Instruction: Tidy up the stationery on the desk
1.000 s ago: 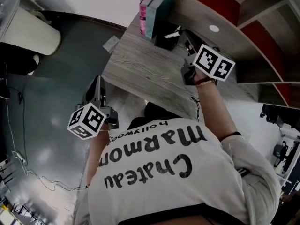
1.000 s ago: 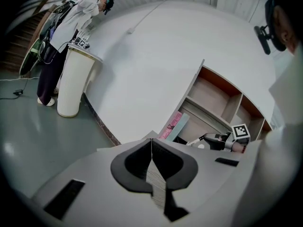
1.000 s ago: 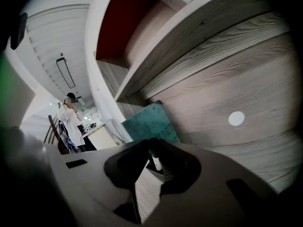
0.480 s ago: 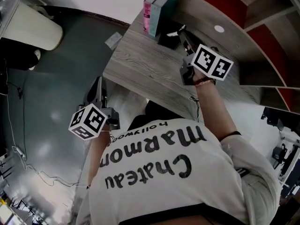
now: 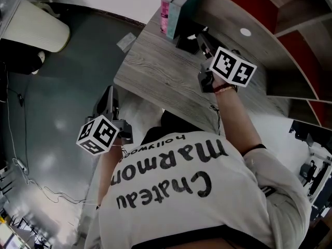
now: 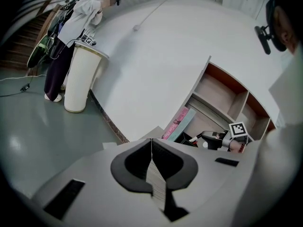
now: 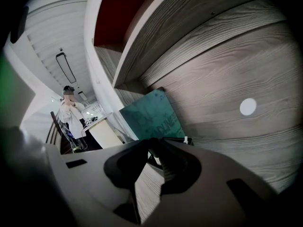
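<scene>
The left gripper (image 6: 151, 148) was held off the near edge of the desk (image 5: 161, 77), over the grey floor (image 5: 57, 118). Its jaws were shut together with nothing between them.

The right gripper (image 7: 151, 148) was held over the back of the desk. Its tips were pointed at a black holder (image 5: 185, 41) that stood on the desk against the shelf unit (image 5: 249, 9). Its jaws had just been opened a little further and were kept partly apart. The desk top was seen through the gap, and the pads were pressed on nothing.

Something white (image 7: 185, 139) was seen at the holder's rim, too small to be named. A pink book (image 5: 165, 10) and a teal book (image 5: 175, 13) were stood upright at the desk's back corner, just beside the holder.
</scene>
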The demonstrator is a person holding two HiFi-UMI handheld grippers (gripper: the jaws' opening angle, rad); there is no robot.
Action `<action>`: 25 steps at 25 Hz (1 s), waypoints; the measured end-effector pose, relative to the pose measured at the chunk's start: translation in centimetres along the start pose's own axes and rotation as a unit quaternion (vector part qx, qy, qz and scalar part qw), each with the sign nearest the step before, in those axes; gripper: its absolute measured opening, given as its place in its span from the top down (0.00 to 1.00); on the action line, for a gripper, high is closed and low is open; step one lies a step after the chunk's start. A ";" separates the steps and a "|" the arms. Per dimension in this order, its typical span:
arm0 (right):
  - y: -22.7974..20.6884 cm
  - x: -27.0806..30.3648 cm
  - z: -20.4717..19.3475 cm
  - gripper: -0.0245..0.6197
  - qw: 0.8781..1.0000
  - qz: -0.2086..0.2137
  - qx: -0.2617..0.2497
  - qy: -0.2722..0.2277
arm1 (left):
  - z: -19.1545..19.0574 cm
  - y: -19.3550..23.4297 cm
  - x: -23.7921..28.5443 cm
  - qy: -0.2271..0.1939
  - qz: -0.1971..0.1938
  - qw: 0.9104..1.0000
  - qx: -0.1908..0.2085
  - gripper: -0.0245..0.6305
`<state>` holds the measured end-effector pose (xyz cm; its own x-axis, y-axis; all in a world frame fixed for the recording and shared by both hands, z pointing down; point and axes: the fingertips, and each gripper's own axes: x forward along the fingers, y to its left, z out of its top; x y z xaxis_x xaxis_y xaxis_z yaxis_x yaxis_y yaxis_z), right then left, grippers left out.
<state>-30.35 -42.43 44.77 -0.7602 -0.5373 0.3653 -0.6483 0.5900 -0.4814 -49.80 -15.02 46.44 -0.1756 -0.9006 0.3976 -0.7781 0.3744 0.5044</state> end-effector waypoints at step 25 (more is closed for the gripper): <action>0.7 2.7 -1.3 0.82 1.000 0.007 -0.011 0.014 | -0.3 1.4 0.5 0.010 0.009 1.000 -0.007 0.94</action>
<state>-32.88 -42.67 46.48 -0.7694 -0.5128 0.3809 -0.6387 0.6102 -0.4687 -50.78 -14.94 47.57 -0.1777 -0.8894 0.4212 -0.7664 0.3935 0.5077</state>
